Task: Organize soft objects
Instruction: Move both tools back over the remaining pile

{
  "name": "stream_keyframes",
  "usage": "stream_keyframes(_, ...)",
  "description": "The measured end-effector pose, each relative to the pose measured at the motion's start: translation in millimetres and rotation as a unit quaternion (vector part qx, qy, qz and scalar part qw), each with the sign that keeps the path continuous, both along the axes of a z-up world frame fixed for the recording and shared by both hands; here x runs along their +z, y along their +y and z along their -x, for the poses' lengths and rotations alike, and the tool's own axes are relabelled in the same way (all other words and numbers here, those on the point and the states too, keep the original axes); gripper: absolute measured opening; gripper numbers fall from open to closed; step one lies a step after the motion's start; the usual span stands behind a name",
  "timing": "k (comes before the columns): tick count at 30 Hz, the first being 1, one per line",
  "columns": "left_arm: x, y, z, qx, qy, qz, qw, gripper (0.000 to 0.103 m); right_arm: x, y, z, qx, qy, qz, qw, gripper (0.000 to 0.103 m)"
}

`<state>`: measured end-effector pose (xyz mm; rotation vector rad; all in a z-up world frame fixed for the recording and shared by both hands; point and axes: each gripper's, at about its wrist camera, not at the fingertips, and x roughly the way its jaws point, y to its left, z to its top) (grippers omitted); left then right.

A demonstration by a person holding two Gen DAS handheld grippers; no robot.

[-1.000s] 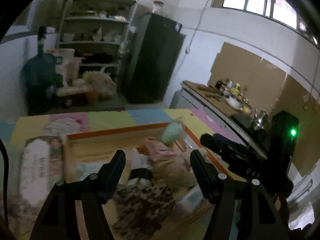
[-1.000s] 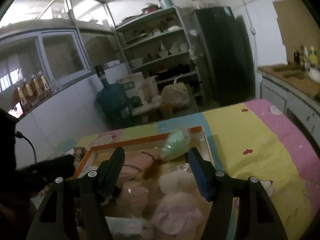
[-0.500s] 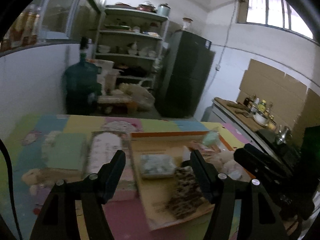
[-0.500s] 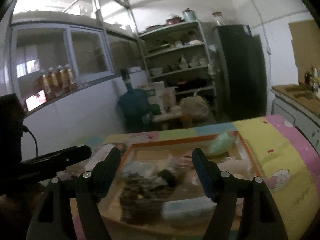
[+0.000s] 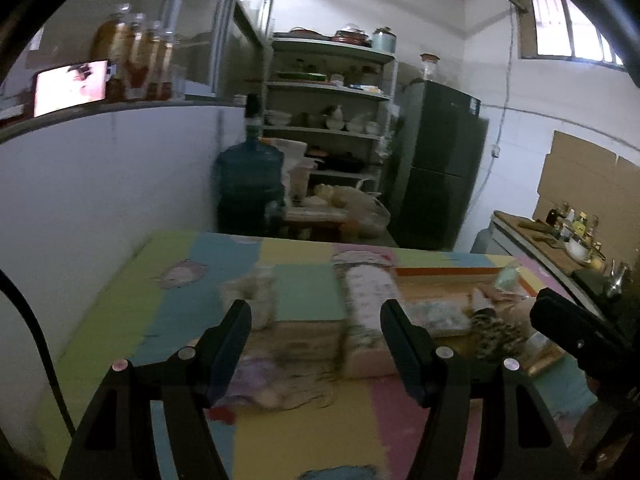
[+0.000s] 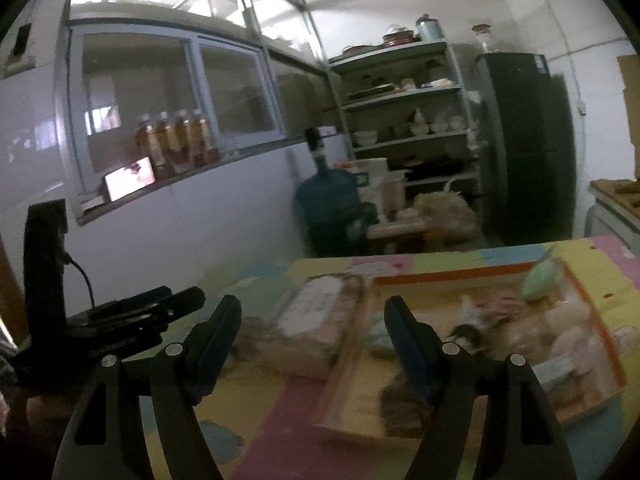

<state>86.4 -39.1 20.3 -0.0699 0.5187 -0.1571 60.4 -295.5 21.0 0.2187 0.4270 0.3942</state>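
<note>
Both black two-finger grippers hang above the pastel patchwork tabletop, jaws spread and empty: the left gripper and the right gripper. The soft objects lie jumbled in an orange-rimmed cardboard tray on the right. A pale flat package sits just beside its left edge.

A shallow cardboard tray with an orange rim is lying flat on the colourful mat, holding a jumble of soft things. A pale green pouch is leaning in its far corner, pinkish fluffy pieces are sitting along its right side, and a dark speckled cloth is lying near its front edge. Blur is hiding finer detail.
</note>
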Motion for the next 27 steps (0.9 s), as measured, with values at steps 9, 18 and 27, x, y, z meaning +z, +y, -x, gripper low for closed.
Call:
stream_keyframes(9,-13,57,11,0.018,0.008,0.01,0.9998,0.067,-10,52,-1,0.02,0.023,0.011,0.999,0.075)
stream_keyframes(18,-29,94,12,0.028,0.029,0.029,0.9988,0.067,-19,84,-4,0.031,0.04,0.021,0.998,0.075)
stream_keyframes(27,-44,129,18,0.064,0.037,0.044,0.9963,0.067,-51,143,-41,0.134,0.115,0.067,0.982,0.075)
